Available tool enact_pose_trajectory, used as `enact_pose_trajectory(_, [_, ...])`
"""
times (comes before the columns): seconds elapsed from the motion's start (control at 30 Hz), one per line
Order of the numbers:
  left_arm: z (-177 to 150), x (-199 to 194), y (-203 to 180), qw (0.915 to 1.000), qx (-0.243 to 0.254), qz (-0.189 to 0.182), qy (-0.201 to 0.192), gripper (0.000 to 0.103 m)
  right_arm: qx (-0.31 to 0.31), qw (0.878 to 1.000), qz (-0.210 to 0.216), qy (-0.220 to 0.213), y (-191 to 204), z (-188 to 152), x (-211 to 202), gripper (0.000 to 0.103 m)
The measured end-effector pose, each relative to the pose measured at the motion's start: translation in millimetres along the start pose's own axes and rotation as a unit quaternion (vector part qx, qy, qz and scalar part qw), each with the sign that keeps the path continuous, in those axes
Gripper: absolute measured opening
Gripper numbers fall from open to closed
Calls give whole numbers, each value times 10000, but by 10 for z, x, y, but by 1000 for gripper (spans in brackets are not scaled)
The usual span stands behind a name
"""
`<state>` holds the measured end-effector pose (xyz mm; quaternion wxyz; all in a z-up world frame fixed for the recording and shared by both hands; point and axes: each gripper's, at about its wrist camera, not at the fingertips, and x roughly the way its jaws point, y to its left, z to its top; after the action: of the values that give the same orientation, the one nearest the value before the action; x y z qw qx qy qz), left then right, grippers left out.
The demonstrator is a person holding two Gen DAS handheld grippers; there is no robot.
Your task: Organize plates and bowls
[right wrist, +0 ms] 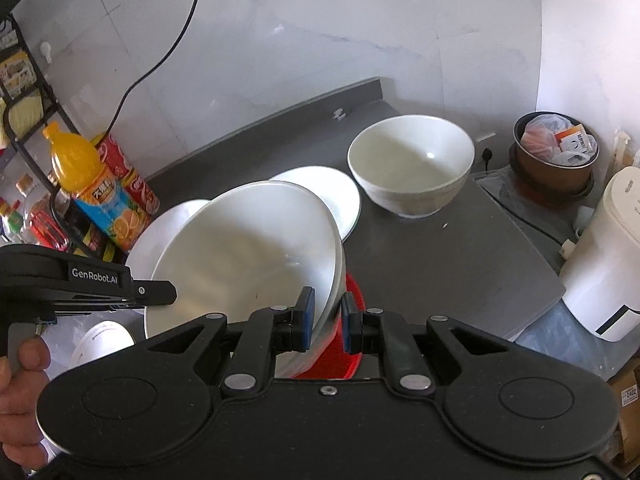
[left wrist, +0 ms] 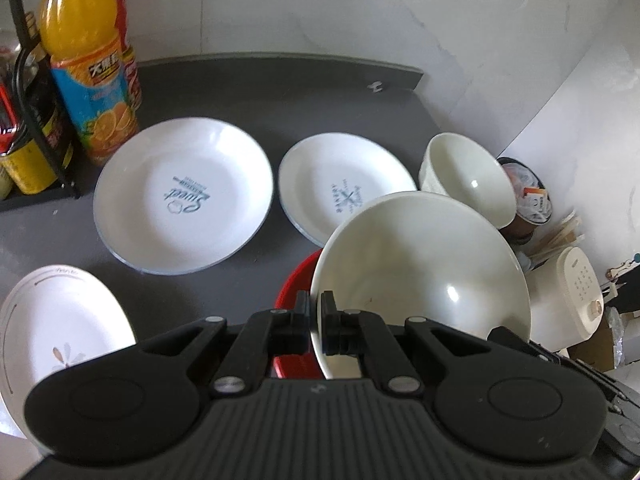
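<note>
Nearest you, your left gripper (left wrist: 316,312) is clamped on the rim of the big bowl (left wrist: 420,264), which tilts above a red bowl (left wrist: 294,284). Your right gripper (right wrist: 325,318) straddles the opposite rim of the same bowl, its jaws slightly apart; whether the pads press the rim cannot be told. Your left hand (right wrist: 18,396) shows at the edge of the right wrist view. Beyond lie three plates on the grey counter (left wrist: 248,92): a flowered plate (left wrist: 56,320), a "Sweet" plate (left wrist: 184,196) and a smaller printed plate (left wrist: 344,192). A second bowl (right wrist: 412,164) stands farther right. An orange juice bottle (left wrist: 86,60) stands at the back left.
</note>
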<state>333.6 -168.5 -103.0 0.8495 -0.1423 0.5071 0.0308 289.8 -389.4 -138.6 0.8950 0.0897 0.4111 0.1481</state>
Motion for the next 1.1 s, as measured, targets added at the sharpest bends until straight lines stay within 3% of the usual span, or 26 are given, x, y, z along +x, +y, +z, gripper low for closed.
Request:
enact_pose_trajectory(0.7, [-118,319,154,9988,-68,251,424,3,-111,9982,-94,583,29,-117,277,14])
enact_pose_trajectory(1.1, [-67,367,189,9989,39,313,345,4,-307,9968,-258,687,70,-165,398,13])
